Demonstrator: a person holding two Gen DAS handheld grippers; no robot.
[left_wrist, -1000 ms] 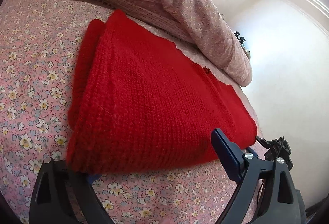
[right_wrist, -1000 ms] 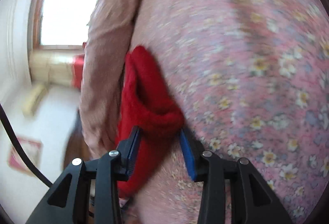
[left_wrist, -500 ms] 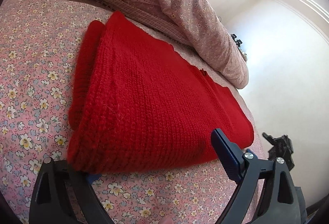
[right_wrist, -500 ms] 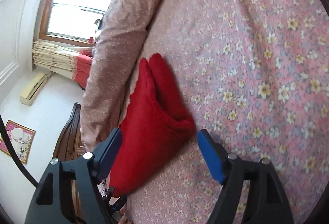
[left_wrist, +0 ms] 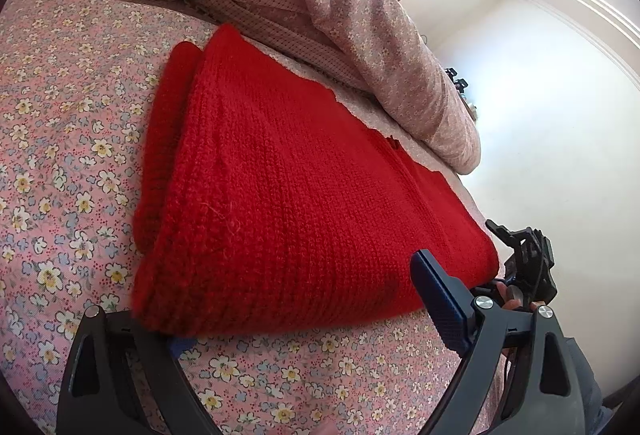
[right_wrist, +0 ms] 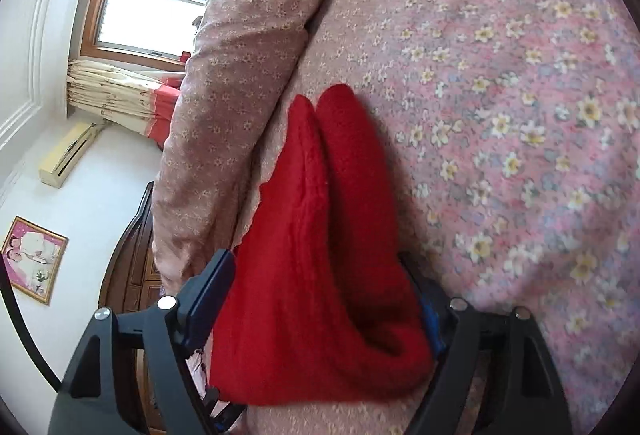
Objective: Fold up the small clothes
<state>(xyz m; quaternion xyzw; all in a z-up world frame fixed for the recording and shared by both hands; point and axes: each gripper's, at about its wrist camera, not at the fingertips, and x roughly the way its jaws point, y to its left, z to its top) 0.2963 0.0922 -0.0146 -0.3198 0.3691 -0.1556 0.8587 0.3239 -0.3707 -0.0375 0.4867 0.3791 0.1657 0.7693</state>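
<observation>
Left wrist view: the left gripper [left_wrist: 304,319] stands wide around the folded red knit's [left_wrist: 304,187] near edge on the bed [left_wrist: 60,123], at 6 o'clock.

Right wrist view: the right gripper [right_wrist: 324,311] stands wide astride the knit's [right_wrist: 320,255] end; close evenly to catch every layer.

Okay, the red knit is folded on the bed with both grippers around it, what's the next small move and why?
Probably draw both grippers straight back off the red knit. It lies folded in layers on the floral sheet. The left gripper and right gripper both stand wide with the knit's edge between their fingers, neither visibly pinching it, so backing out level should leave the fold undisturbed.
</observation>
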